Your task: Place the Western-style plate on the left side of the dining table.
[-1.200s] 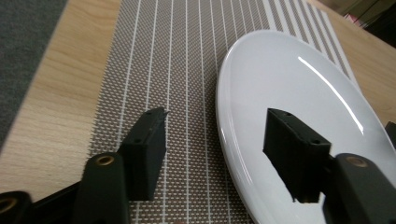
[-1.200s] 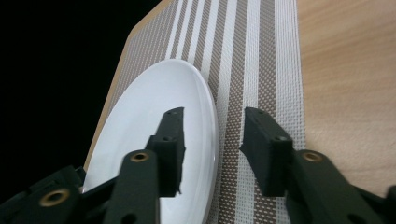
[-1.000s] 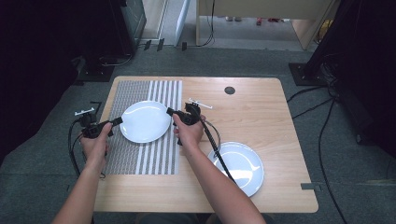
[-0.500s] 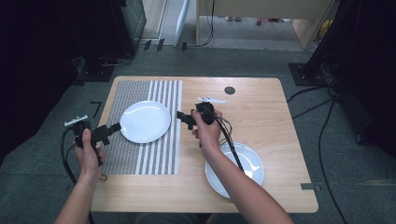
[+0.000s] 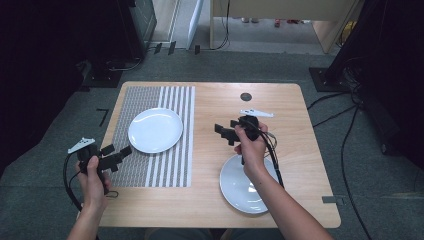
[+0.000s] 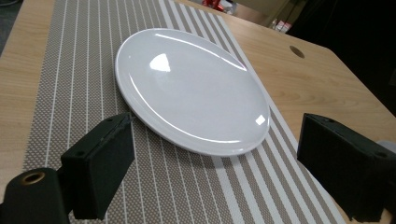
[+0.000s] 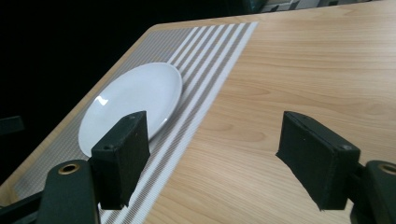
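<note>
1. I see my left gripper (image 5: 120,154) over the near left corner of the striped placemat (image 5: 150,165), and its jaws stand wide with nothing between them. They have just been opening.
2. The white plate (image 5: 155,130) lies flat on the placemat, just in front of this gripper and a little to its right. In the left gripper view the near rim of the plate (image 6: 187,135) is just ahead of the left jaw, but I see no contact.
3. Between the two jaws of the left gripper there is only bare placemat (image 6: 196,186), so this gap is free.
4. My right gripper (image 5: 224,133) is in the air above the bare wood of the table (image 5: 215,200), right of the placemat edge. Its jaws are also wide and empty, and they have just been opening too.
5. From the right gripper, the white plate is well apart, to its front left; in the right gripper view the plate (image 7: 140,98) is beyond the left jaw.
6. A second plate (image 5: 237,187) rests on the wood under the right hand (image 5: 252,150) and wrist, close to the near table edge.
7. Between the placemat edge and the right gripper there is an open strip of wood, free of things.
8. A small dark round hole (image 5: 245,96) is in the table beyond the right gripper, near the far edge.
</note>
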Demonstrator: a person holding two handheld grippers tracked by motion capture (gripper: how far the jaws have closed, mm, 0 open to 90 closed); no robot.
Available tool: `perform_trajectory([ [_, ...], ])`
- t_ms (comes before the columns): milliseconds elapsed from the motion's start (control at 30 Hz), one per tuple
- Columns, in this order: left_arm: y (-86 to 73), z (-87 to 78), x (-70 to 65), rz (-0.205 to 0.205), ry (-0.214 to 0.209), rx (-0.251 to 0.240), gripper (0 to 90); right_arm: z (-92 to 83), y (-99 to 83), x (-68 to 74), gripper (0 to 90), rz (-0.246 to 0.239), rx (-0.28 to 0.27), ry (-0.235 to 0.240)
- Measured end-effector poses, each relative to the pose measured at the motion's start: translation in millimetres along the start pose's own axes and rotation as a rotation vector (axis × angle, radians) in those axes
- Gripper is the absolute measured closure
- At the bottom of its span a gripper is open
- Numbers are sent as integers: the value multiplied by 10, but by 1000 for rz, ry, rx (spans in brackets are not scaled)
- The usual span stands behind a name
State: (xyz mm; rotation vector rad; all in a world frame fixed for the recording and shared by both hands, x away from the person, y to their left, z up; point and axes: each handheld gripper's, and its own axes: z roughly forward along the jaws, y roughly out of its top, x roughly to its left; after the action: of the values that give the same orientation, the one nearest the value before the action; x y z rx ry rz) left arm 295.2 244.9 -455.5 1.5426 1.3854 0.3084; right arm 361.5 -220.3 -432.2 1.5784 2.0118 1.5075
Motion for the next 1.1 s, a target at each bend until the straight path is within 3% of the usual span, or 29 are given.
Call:
perform_trajectory([
  [133,-67,-70,-21,6,19,-9,110,-179,-40,-115,246,-1,-9,-11],
  [533,-308,-242,-61,43,25,23,99,-697,-185,-449,221,3,-27,-26],
  [900,-537,-287,-19,64,79,58,97,-1081,-425,-748,212,35,-45,-56],
  [1100,-638,-317,33,65,111,52,97,-1289,-536,-889,211,43,-60,-82],
])
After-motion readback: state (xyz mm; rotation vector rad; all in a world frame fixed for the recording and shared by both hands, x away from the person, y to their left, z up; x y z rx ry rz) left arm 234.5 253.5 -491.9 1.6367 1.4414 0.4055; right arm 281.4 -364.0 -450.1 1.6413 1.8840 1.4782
